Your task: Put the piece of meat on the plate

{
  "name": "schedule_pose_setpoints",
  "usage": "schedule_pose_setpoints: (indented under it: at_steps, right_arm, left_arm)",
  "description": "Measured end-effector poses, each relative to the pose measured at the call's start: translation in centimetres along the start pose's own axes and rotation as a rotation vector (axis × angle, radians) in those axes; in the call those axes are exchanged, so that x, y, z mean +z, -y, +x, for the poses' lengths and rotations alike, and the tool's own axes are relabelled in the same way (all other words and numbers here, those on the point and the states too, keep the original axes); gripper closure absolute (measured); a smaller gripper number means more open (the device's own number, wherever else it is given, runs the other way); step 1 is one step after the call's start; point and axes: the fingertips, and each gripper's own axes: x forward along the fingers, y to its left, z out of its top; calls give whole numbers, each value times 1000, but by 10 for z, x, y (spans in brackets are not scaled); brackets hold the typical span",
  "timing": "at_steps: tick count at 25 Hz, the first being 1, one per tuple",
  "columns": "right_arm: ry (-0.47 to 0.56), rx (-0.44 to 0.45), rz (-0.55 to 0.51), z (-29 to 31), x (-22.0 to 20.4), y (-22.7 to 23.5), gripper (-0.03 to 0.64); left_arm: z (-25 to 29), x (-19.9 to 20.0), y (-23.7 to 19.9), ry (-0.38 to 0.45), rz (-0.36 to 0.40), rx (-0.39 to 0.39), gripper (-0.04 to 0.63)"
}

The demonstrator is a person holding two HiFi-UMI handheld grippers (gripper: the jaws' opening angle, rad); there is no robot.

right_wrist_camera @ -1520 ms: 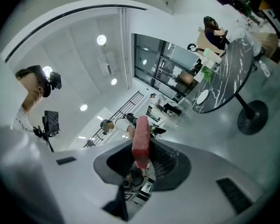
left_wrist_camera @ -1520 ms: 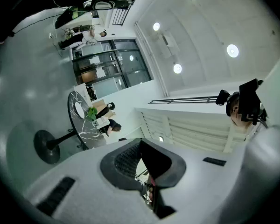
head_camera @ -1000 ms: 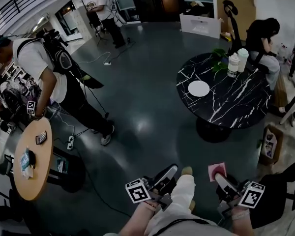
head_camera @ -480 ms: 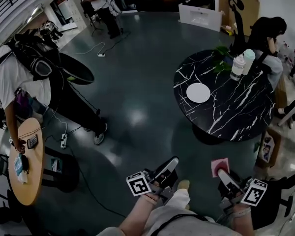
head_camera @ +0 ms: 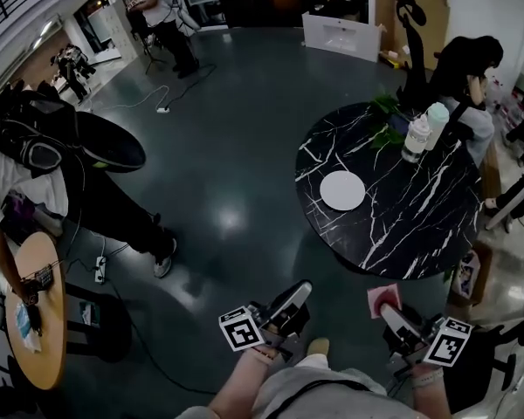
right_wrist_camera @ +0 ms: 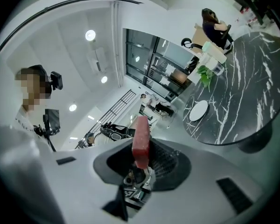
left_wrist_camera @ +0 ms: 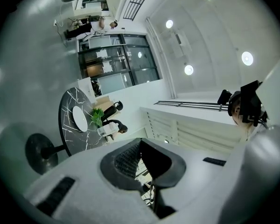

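The piece of meat (head_camera: 383, 299) is a flat red slab standing up between the jaws of my right gripper (head_camera: 393, 311), which is shut on it; in the right gripper view the meat (right_wrist_camera: 141, 138) sticks out past the pads. A white plate (head_camera: 342, 190) lies empty on the round black marble table (head_camera: 402, 208), some way ahead of both grippers. That plate (right_wrist_camera: 198, 110) shows far off to the right of the right gripper (right_wrist_camera: 143, 149). My left gripper (head_camera: 290, 304) hangs at lower centre, pads together, holding nothing. The left gripper view shows the plate (left_wrist_camera: 80, 119) small at left.
Two bottles (head_camera: 417, 134) and a green plant (head_camera: 385, 108) stand at the table's far side, where a seated person (head_camera: 468, 70) leans. A person with a backpack (head_camera: 44, 160) stands at left by a small wooden table (head_camera: 44, 321). Cables (head_camera: 135, 308) run across the dark floor.
Both grippers and the view have moved forward toward the black table, which now sits nearer and lower in the picture. The meat stays gripped. The person at left has shifted leftward.
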Motion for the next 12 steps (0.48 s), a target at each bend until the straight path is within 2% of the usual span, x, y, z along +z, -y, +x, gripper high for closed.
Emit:
schedule_pose_setpoints:
  at_steps: [12]
  right_arm:
    - [-3,-36,33,28,27,34,526]
  left_arm:
    - [26,20,-39,-4,-37,28,584]
